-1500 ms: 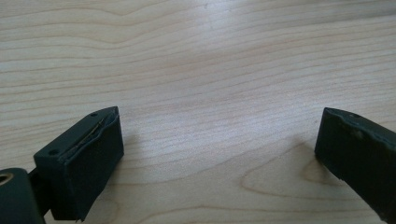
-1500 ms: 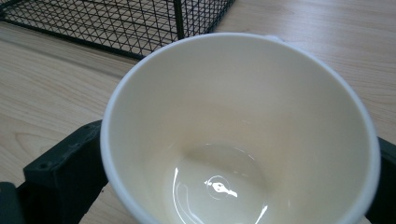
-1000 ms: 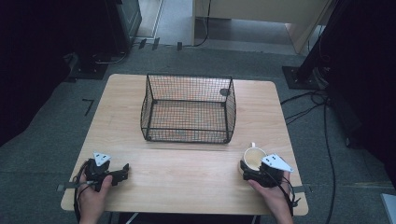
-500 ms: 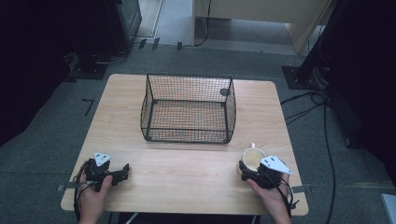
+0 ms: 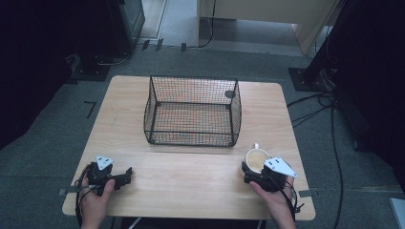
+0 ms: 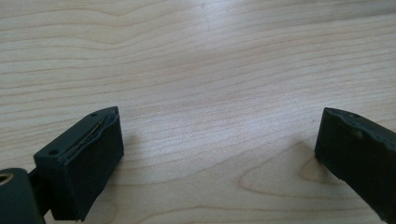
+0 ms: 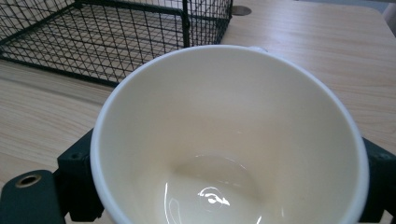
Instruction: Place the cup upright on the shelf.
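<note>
A cream cup (image 5: 257, 159) stands upright and empty near the table's front right, with its handle on the far side. My right gripper (image 5: 255, 166) is shut on the cup. In the right gripper view the cup (image 7: 229, 116) sits between the black fingers (image 7: 77, 179), which press on its two sides, around the right gripper (image 7: 229, 179). My left gripper (image 5: 128, 172) rests at the front left of the table, open. In the left gripper view nothing but bare wood lies within the left gripper (image 6: 219, 140).
A black wire basket (image 5: 191, 132) stands empty at the middle back of the wooden table (image 5: 191, 186); its near corner (image 7: 184, 28) is just beyond the cup. A dark round hole (image 5: 229, 94) marks the tabletop behind it. Cables lie on the floor to the right.
The right hand with the cup has shifted only very slightly. The left gripper has stayed where it was.
</note>
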`<state>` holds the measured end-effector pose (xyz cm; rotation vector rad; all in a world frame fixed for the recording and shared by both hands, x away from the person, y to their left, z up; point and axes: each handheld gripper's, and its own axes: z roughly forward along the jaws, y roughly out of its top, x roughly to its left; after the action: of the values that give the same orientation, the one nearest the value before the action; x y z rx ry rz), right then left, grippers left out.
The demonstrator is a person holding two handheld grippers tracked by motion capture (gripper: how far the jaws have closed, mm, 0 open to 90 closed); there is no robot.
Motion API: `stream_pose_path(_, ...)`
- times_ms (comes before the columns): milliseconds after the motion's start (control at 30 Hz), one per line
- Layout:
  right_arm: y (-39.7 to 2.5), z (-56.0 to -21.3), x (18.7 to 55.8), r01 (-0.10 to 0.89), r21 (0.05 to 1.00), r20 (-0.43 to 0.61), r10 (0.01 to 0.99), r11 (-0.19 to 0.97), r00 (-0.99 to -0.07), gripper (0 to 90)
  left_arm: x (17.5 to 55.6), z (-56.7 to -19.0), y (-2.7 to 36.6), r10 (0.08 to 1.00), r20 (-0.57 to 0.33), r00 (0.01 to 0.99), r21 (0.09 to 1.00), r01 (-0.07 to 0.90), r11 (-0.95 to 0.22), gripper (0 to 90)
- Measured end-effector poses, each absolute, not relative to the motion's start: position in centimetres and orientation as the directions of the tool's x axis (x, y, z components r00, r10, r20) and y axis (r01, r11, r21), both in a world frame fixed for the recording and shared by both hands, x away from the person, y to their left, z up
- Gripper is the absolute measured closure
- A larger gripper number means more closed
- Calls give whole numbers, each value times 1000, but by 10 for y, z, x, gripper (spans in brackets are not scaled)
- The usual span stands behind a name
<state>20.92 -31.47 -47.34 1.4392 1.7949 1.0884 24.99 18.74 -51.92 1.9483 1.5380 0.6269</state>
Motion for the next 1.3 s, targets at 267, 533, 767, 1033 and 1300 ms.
stream_pose_path(267, -306, -462, 209, 460, 884, 51, 962, 81, -268, 102, 250, -519, 187, 974, 12, 227, 688, 705, -173, 16)
stream_pose_path(533, -296, -454, 214, 443, 893, 59, 957, 77, -285, 102, 250, -519, 187, 974, 12, 227, 689, 704, -173, 16)
stream_pose_path(767, -287, -445, 217, 420, 903, 57, 948, 84, -313, 103, 250, -519, 187, 974, 12, 227, 689, 704, -172, 15)
stream_pose_path(1033, -278, -432, 220, 407, 909, 57, 941, 89, -334, 103, 250, -519, 187, 974, 11, 227, 689, 704, -172, 16)
stream_pose_path(1300, -267, -416, 224, 386, 917, 46, 933, 102, -356, 103, 250, -519, 187, 974, 10, 225, 690, 703, -169, 16)
